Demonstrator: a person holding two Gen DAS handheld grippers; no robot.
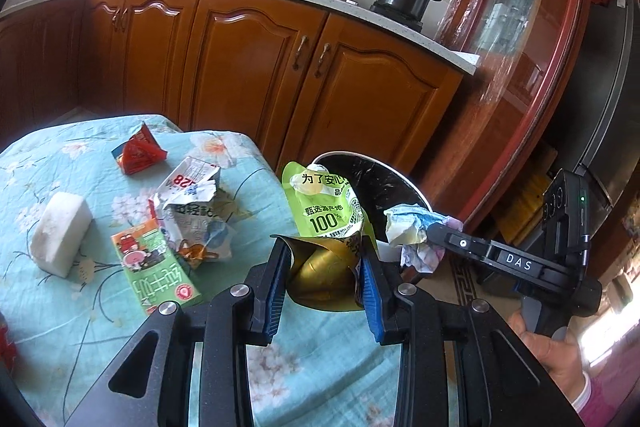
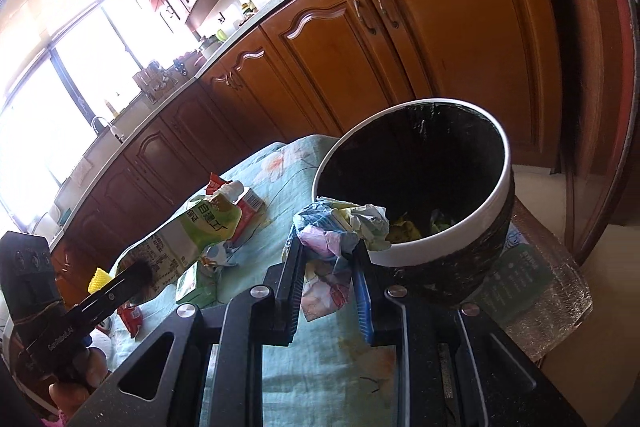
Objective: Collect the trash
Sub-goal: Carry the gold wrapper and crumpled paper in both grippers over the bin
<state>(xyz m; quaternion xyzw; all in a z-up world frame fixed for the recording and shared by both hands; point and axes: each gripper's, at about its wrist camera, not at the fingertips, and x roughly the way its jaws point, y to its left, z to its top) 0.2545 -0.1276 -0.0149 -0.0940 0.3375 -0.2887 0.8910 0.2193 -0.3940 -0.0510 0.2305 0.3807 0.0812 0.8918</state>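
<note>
My left gripper is shut on a green and gold pouch, held above the table's right edge; the pouch also shows in the right wrist view. My right gripper is shut on a crumpled wad of wrappers, held at the rim of the white bin with a black liner. The wad also shows in the left wrist view, beside the bin. Some yellow-green trash lies inside the bin.
On the floral tablecloth lie a red wrapper, a torn white carton, a green milk carton and a white foam block. Wooden cabinets stand behind. A clear plastic box sits under the bin.
</note>
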